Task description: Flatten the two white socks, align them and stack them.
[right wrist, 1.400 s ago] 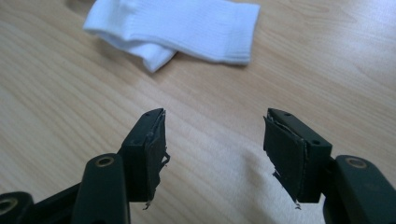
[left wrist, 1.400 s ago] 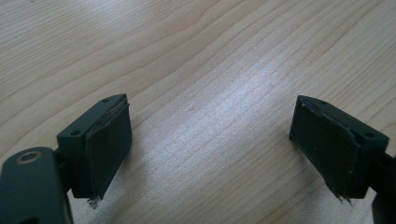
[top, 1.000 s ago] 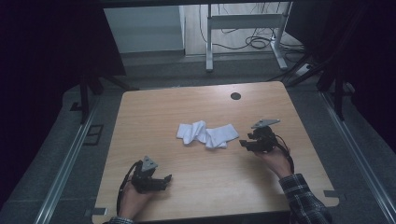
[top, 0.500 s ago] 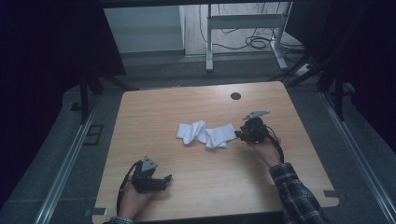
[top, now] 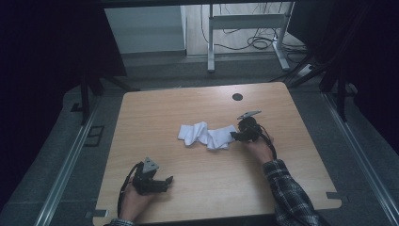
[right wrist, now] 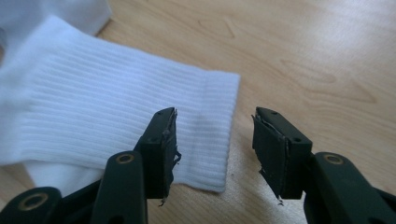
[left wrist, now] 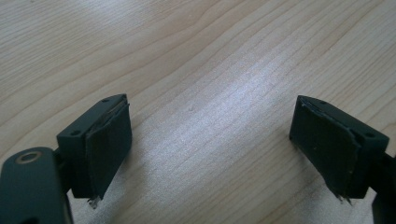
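Since the earlier frames, the right gripper [top: 236, 135] had advanced leftward to the white socks' [top: 207, 135] ribbed cuff [right wrist: 212, 135]. On the wooden table [top: 282, 179], the socks lay crumpled near centre. The right gripper's jaws stood apart astride the cuff edge, gripping nothing. The left gripper [top: 162, 182] rested near the front edge, jaws wide, empty.

Looks like a lab/test setup: bare wooden table [top: 202, 188] inside dark curtains [top: 51, 42], grey carpet, metal floor rails [top: 66, 169], loose cables [top: 249, 42] under a desk frame [top: 244, 28] behind.
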